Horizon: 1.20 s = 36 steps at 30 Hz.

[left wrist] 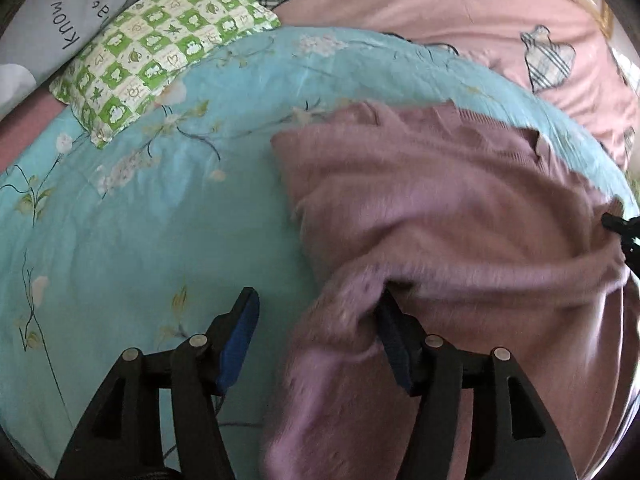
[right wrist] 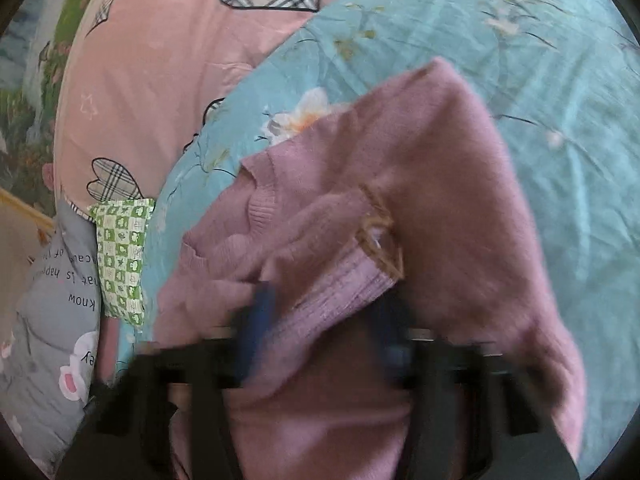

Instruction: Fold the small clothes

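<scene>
Lying rumpled on the turquoise floral quilt [left wrist: 120, 220], the pink knitted sweater [left wrist: 440, 208] sat near a green checked pillow [left wrist: 160, 48] as I worked both tools. My left gripper [left wrist: 316, 312] stood with its fingers apart, a fold of sweater draped over one blue pad [left wrist: 390, 332]. My right gripper [right wrist: 324, 312], blurred in its own view, read as clamped on the sweater's ribbed hem [right wrist: 336, 292].
</scene>
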Motion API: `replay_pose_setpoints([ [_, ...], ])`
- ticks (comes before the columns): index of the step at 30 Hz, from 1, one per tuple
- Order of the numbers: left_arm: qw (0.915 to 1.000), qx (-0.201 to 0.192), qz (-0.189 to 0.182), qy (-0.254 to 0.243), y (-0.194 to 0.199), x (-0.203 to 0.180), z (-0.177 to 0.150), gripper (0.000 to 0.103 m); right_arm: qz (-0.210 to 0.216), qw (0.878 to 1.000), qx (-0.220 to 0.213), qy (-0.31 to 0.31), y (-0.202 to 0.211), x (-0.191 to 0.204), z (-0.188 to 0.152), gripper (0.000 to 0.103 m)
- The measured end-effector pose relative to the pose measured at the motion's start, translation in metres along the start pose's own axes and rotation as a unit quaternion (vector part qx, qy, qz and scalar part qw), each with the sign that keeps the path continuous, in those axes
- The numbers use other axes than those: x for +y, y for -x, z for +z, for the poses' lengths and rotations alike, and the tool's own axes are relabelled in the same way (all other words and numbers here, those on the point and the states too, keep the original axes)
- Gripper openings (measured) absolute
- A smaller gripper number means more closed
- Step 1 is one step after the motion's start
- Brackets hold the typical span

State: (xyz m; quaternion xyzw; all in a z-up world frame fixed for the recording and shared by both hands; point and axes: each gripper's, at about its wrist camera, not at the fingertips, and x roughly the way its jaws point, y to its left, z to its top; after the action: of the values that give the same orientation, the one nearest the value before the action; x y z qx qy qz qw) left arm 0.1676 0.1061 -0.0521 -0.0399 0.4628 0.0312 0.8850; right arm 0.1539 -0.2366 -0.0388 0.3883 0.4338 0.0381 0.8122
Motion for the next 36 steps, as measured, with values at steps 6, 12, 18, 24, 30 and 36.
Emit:
replay_pose_setpoints([
  [6,0.9975,-0.025,0.015,0.064,0.012,0.004,0.019,0.054,0.093,0.984,-0.131,0.075,0.085,0.048,0.018,0.008],
  [12,0.9969,-0.004,0.024,0.075,0.001,0.000,0.003,0.047,0.014,0.987,-0.118,0.109,0.078,0.006,0.001,0.008],
  [18,0.9965,-0.004,0.013,0.083,0.005,0.006,-0.004,0.049,-0.022,0.993,-0.097,0.067,0.060,-0.044,-0.017,0.008],
  [24,0.9964,-0.006,0.002,0.084,0.002,0.009,-0.013,0.049,-0.075,0.995,-0.048,0.051,0.058,-0.054,-0.021,0.008],
  [30,0.9955,-0.023,-0.028,0.087,0.002,0.015,-0.019,0.051,-0.184,0.968,-0.116,0.128,0.104,-0.004,-0.035,0.045],
  [36,0.9905,-0.036,-0.070,0.113,0.002,0.027,-0.024,0.055,-0.008,0.965,-0.024,0.260,0.063,0.116,-0.040,0.046],
])
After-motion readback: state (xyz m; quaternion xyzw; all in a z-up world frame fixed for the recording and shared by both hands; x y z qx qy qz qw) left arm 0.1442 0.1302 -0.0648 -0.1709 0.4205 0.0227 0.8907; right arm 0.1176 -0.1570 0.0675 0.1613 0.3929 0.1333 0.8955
